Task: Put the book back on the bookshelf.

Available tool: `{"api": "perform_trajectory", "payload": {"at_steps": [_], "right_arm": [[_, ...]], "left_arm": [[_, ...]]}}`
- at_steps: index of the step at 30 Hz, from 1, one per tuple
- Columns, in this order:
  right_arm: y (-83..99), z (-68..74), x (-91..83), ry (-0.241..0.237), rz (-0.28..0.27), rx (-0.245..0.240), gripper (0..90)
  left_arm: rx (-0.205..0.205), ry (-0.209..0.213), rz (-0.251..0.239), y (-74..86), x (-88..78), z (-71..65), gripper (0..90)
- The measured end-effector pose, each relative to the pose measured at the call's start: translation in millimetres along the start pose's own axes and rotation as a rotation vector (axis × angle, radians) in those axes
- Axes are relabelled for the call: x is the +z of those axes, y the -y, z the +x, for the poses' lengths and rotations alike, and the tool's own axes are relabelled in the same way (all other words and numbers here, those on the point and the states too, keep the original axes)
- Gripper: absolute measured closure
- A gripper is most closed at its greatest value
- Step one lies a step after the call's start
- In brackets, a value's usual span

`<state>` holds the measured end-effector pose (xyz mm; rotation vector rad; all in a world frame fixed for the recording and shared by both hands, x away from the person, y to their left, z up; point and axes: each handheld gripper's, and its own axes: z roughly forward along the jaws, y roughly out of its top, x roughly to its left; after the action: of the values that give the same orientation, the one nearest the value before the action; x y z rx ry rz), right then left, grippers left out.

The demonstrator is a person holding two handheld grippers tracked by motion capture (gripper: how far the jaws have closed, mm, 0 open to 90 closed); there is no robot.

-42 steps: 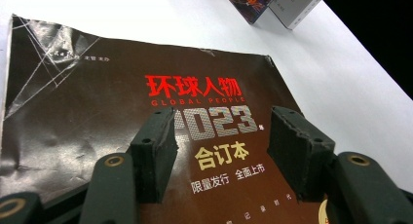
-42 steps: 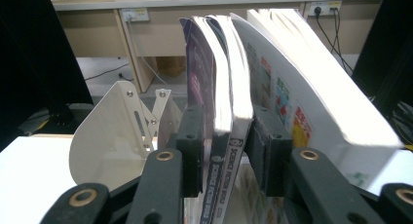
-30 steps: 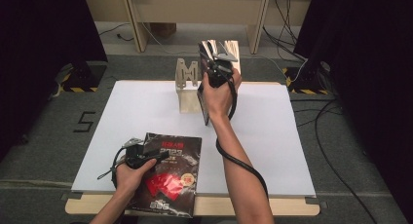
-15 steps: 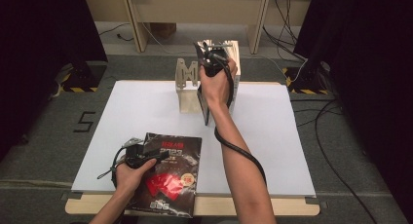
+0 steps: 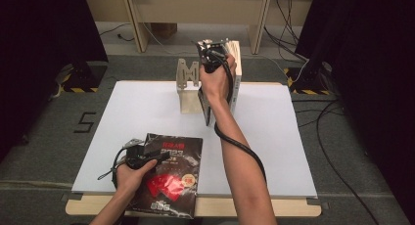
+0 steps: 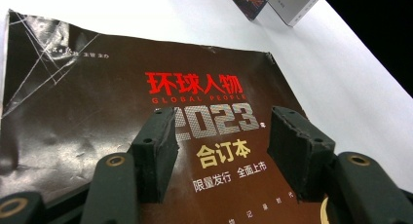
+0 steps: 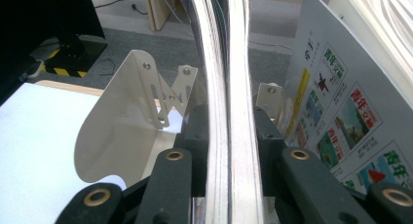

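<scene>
My right gripper (image 5: pixel 208 100) is shut on a thin upright magazine (image 5: pixel 205 110) at the table's far middle. Its jaws have just been closing, and in the right gripper view the gripper (image 7: pixel 229 131) presses both sides of the magazine's (image 7: pixel 229 87) page edges. A cream metal bookend (image 5: pixel 188 88) stands just left of it. A white book (image 5: pixel 237 83) with picture covers stands upright on its right. Near the front edge, my left gripper (image 5: pixel 151 154) lies open on a dark magazine (image 5: pixel 171 181). The left gripper (image 6: pixel 221 146) has only the flat cover (image 6: pixel 97 112) below it.
A white sheet (image 5: pixel 293 146) covers the table, bare on the right and the far left. Wooden table legs (image 5: pixel 134 24) and cables (image 5: pixel 337 112) lie on the grey floor beyond and to the right.
The right hand has shifted the upright magazine a little farther back and turned it more edge-on beside the white book. The left hand and dark magazine have stayed put.
</scene>
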<state>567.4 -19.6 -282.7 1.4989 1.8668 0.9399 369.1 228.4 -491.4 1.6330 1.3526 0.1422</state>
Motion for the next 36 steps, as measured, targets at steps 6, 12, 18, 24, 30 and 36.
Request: {"api": "perform_trajectory", "payload": {"at_steps": [6, 12, 18, 24, 30, 36], "right_arm": [[-6.0, -3.9, 3.7, 0.012, 0.022, 0.000, 74.7], [-7.9, -3.0, 6.9, 0.016, 0.020, -0.001, 74.3], [-5.1, -7.9, 7.4, 0.012, -0.038, 0.021, 76.7], [0.2, -15.2, -2.2, 0.033, -0.147, 0.054, 76.9], [10.0, -11.9, -1.1, 0.059, -0.165, 0.050, 76.7], [16.3, -3.8, 2.1, 0.093, -0.151, 0.033, 75.4]], "left_arm": [[-0.004, 0.009, -0.008, -0.4, -0.5, -1.9, 42.9], [-0.006, 0.007, -0.006, -1.1, -0.5, -0.5, 42.9], [-0.004, 0.007, 0.000, 0.0, -0.4, -0.2, 43.0], [-0.003, 0.006, -0.004, -0.6, -0.2, 1.1, 43.1], [-0.001, 0.005, -0.002, 0.3, -0.2, 0.7, 43.2], [0.001, 0.009, -0.002, 0.2, -0.4, 0.7, 43.2]]}}
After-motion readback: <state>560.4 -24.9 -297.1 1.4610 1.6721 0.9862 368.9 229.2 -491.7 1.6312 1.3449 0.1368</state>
